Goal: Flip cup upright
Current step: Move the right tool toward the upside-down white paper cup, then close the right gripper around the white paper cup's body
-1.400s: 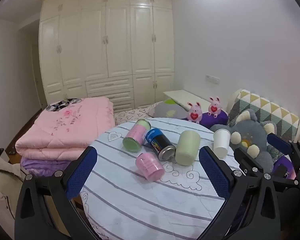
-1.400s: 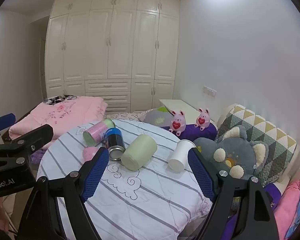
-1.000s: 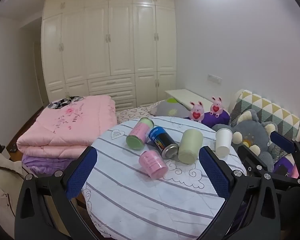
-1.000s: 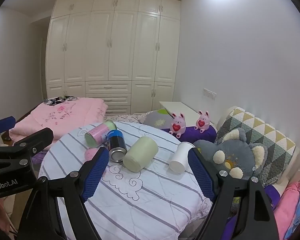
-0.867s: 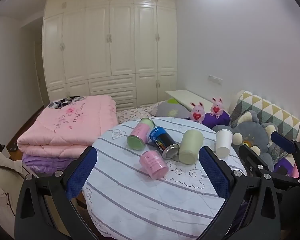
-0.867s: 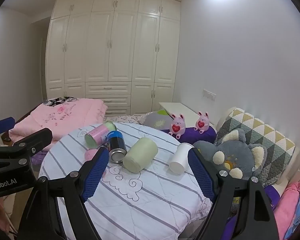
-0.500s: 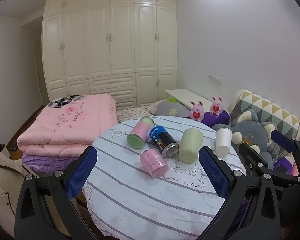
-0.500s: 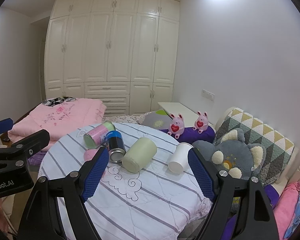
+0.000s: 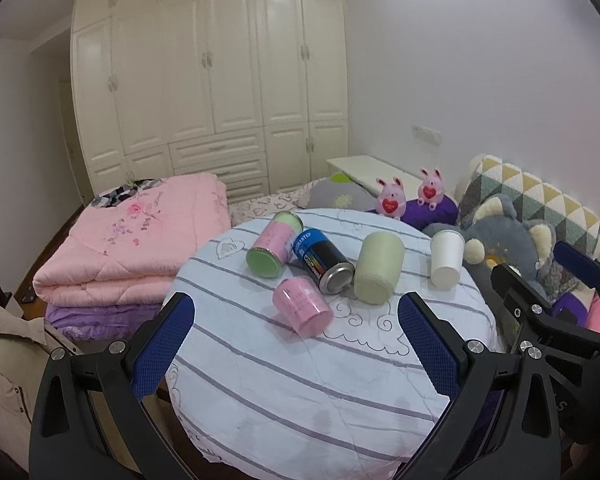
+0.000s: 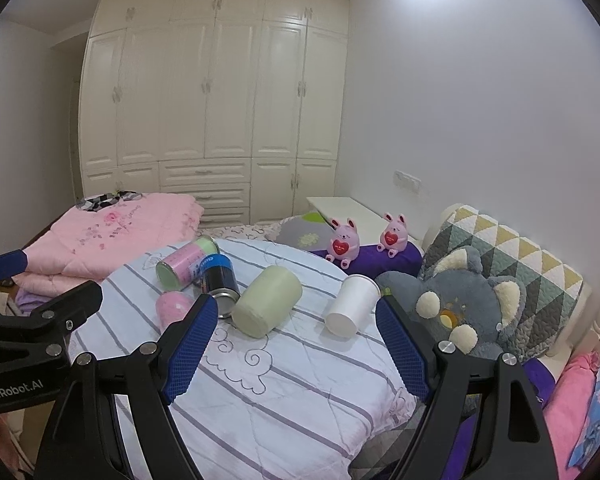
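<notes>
Five cylinders sit on our round surface (image 9: 300, 380): one white cup (image 10: 351, 300) upside down, well beyond our right gripper (image 10: 296, 348) fingers, plus two pink cans, a dark can and a pale green cup. Both grippers, left gripper (image 9: 296, 344) too, gape wide, empty.

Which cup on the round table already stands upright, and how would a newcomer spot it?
On the striped round table, look to the edge nearest the grey plush toy. The white paper cup stands there alone, mouth up; every other container lies on its side.
</notes>
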`<state>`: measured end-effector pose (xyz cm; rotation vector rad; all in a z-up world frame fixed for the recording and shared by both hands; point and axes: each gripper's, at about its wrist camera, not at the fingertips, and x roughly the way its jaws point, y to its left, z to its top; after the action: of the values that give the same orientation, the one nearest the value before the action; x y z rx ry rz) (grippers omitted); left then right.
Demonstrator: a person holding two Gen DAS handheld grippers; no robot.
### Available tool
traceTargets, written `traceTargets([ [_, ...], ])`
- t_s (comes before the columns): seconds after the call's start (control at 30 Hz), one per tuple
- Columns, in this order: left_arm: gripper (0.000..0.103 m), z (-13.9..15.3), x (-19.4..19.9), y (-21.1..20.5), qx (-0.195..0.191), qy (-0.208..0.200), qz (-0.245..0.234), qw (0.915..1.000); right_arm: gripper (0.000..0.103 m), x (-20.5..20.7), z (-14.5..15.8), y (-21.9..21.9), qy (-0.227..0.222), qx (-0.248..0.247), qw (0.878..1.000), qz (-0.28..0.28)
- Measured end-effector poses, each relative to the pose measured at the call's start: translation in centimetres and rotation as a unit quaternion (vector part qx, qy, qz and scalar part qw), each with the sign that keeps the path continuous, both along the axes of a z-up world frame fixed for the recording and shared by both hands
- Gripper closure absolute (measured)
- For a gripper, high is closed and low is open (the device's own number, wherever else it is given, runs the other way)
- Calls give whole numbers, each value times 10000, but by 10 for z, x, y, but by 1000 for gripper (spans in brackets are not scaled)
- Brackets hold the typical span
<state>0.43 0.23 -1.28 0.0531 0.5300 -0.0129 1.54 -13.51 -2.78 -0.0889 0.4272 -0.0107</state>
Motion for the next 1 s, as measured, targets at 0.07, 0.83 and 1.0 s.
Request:
traceTargets([
  [0.07,0,-2,2,-1,3,50,-24,10000,20,1,-2,-2,32,9,10000,-18],
  [0.83,0,-14,34,-27,153,348,-273,9989,20,22,-14,-26,279,115,9990,-315],
  [1.0,0,-20,49,-35,215,425,-315,9984,20,34,-17,-36,352,184,9984,-400],
])
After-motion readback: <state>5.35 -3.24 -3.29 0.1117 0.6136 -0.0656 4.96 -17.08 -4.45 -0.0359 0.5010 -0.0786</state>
